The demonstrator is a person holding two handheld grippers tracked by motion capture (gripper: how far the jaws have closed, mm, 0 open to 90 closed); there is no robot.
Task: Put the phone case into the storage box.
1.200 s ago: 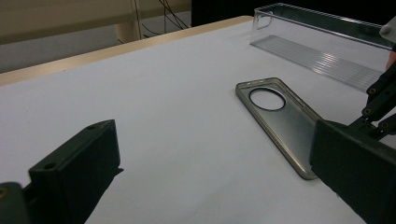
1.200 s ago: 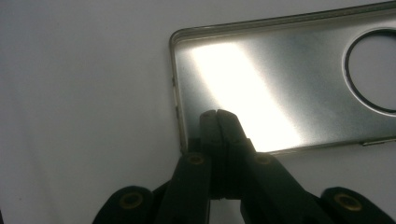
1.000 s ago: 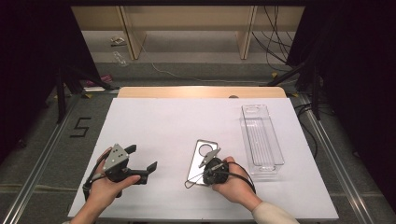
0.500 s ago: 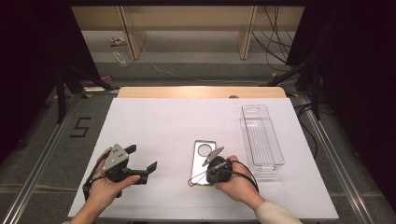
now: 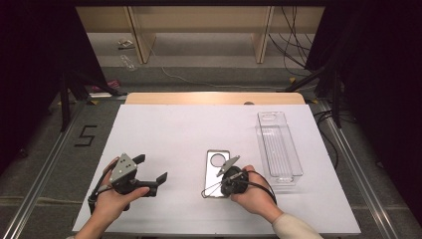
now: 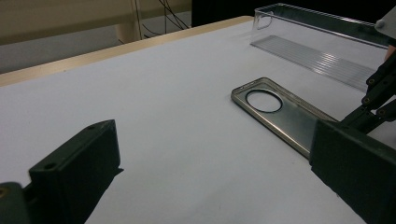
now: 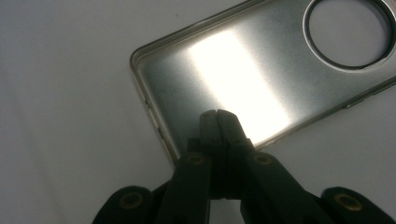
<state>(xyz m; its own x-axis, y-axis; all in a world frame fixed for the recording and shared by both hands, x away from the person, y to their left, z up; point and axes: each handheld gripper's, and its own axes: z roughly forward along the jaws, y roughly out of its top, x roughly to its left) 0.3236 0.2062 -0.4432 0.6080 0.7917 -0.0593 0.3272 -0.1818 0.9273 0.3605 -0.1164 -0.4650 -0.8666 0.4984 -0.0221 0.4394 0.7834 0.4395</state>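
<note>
Seemingly "5" on floor (image 5: 85,135)

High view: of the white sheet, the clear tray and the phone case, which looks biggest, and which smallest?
1. White sheet, by far the largest.
2. Clear tray.
3. Phone case, smallest, though the right gripper hides part of it.

Phone case (image 7: 261,70) far end cut off by right gripper view's edge, near corner hidden behind right gripper (image 7: 218,122)
</note>
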